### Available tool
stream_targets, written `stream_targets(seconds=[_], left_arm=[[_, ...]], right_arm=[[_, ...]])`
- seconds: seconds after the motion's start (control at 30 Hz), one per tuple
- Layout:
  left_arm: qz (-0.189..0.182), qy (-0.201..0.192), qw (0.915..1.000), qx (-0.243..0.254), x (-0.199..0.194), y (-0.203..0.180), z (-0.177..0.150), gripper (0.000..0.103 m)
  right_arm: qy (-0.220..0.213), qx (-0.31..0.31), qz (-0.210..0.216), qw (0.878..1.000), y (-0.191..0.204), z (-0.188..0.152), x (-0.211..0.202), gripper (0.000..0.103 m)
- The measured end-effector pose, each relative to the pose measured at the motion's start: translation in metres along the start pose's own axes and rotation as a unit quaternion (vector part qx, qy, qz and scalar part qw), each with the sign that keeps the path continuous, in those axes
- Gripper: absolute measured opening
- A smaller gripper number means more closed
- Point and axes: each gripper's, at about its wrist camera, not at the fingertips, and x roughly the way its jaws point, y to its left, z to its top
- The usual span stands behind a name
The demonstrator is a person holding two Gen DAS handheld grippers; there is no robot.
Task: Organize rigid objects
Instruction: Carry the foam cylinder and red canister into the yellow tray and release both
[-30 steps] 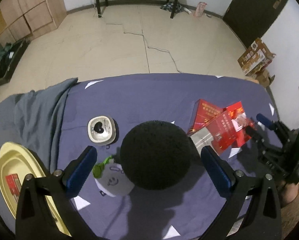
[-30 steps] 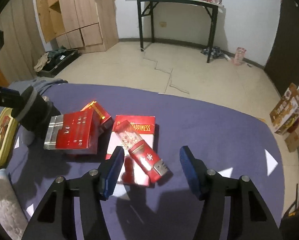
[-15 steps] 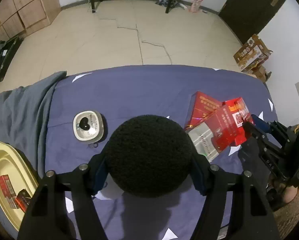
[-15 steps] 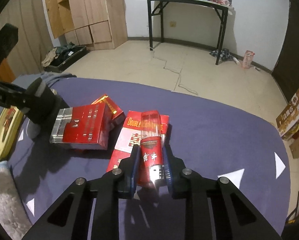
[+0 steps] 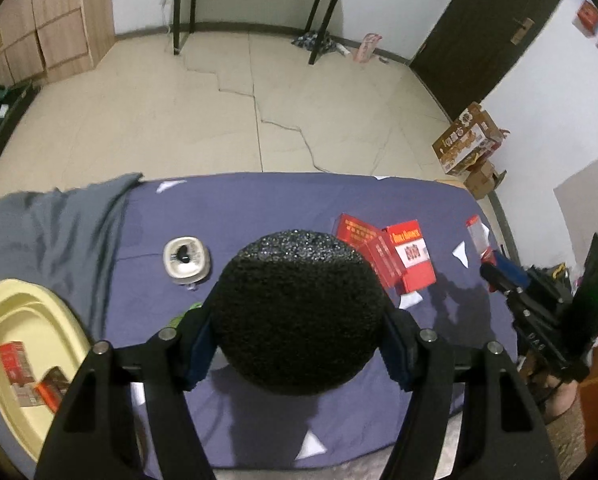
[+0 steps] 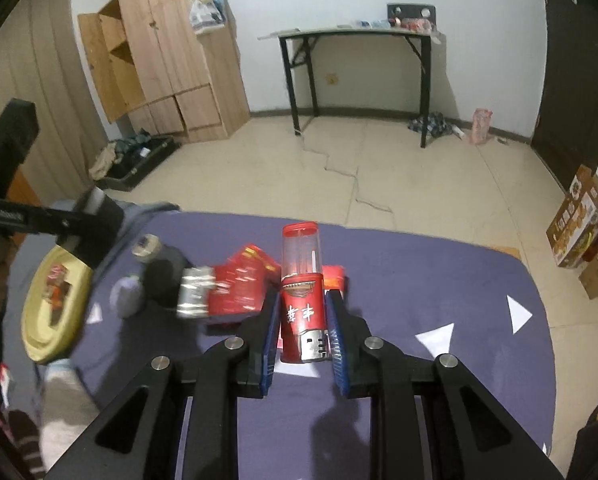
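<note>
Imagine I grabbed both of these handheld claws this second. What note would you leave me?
Left gripper: clamped on the black foam ball.
Right gripper: clamped on the red lighter, clear end pointing away.
Yellow tray, on the left: already holds a few small red packs.
On the purple cloth: red boxes and a small round tin.
Left to do, probably: put ball and lighter away, then the rest.
</note>
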Motion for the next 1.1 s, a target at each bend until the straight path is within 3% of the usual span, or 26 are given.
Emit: stream_targets(seconds=[0.13, 0.3, 0.43, 0.57, 0.8, 0.97, 1.1], left_arm=[[0.009, -0.024, 0.9995, 0.021, -0.043, 0.014, -0.008, 0.069], [0.043, -0.056, 0.9973, -0.017, -0.1, 0.078, -0.032, 0.069], [0.069, -0.06, 0.9945, -0.051, -0.127, 0.141, -0.073, 0.069], [0.092, -0.056, 0.9896, -0.095, -0.138, 0.196, -0.1, 0.069], [0.108, -0.057, 0.9832, -0.136, -0.148, 0.262, -0.131, 0.069], [0.112, -0.039, 0.9818, -0.148, -0.125, 0.293, -0.138, 0.069], [0.111, -0.024, 0.9817, -0.153, -0.098, 0.307, -0.139, 0.069]], right_arm=[[-0.014, -0.015, 0.029, 0.999, 0.036, 0.001, -0.031, 0.022], [-0.025, -0.002, 0.094, 0.995, 0.099, 0.002, -0.052, 0.022], [-0.027, -0.018, 0.153, 0.988, 0.175, -0.006, -0.048, 0.022], [0.007, -0.061, 0.2, 0.978, 0.254, -0.024, -0.019, 0.022], [0.072, -0.118, 0.202, 0.97, 0.3, -0.039, 0.045, 0.022], [0.1, -0.131, 0.19, 0.968, 0.3, -0.035, 0.078, 0.022], [0.134, -0.166, 0.161, 0.964, 0.328, -0.026, 0.106, 0.022]])
